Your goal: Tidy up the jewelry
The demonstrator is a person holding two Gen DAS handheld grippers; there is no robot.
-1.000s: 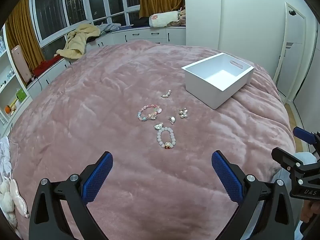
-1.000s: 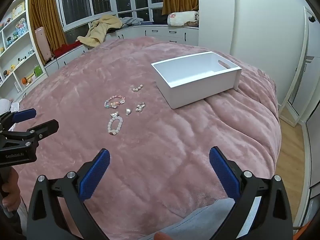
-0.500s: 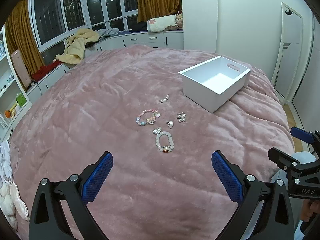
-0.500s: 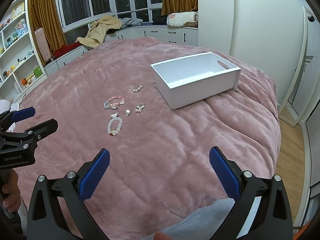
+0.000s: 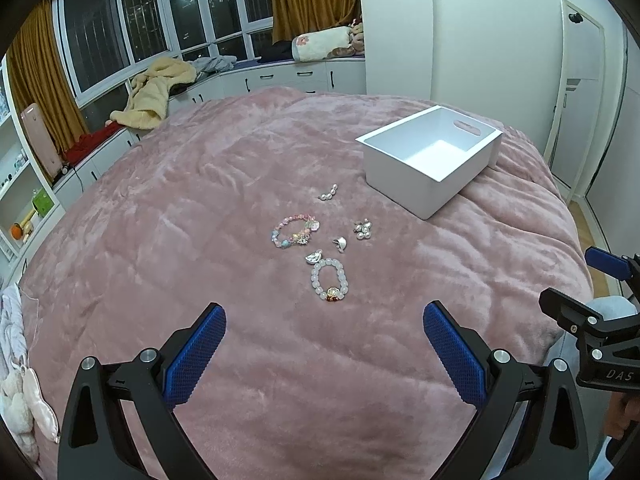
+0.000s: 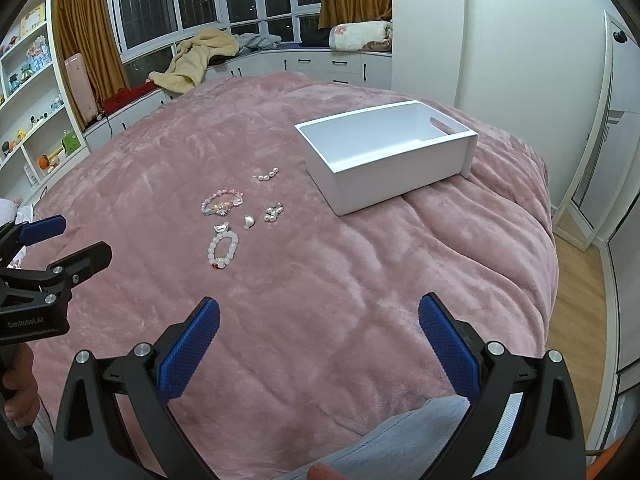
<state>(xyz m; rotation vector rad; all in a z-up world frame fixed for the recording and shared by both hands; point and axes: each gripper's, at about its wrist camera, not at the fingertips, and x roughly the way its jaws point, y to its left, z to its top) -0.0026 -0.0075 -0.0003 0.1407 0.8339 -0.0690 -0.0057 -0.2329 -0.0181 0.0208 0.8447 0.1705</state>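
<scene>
Several jewelry pieces lie on a pink blanket: a white bead bracelet [image 5: 329, 281] [image 6: 223, 249], a pastel bead bracelet [image 5: 295, 231] [image 6: 221, 201], a short pearl strand [image 5: 328, 193] [image 6: 267, 174], a pearl cluster [image 5: 362, 229] [image 6: 273, 212] and two small silver charms [image 5: 340, 243] [image 6: 249, 221]. An empty white box [image 5: 430, 162] [image 6: 386, 156] stands to their right. My left gripper [image 5: 322, 344] is open and empty, short of the white bracelet. My right gripper [image 6: 318, 338] is open and empty, nearer the bed's front edge.
The pink blanket [image 5: 200, 208] covers a large bed. Cabinets with a yellow robe [image 5: 154, 92] run along the windows behind. Shelves stand at the left [image 6: 28, 92]. A door [image 5: 580, 92] and wood floor [image 6: 576, 280] lie to the right.
The left gripper has tilted slightly, so the jewelry and box sit a little lower and closer in its view. The right gripper has barely moved. Both stay open.
</scene>
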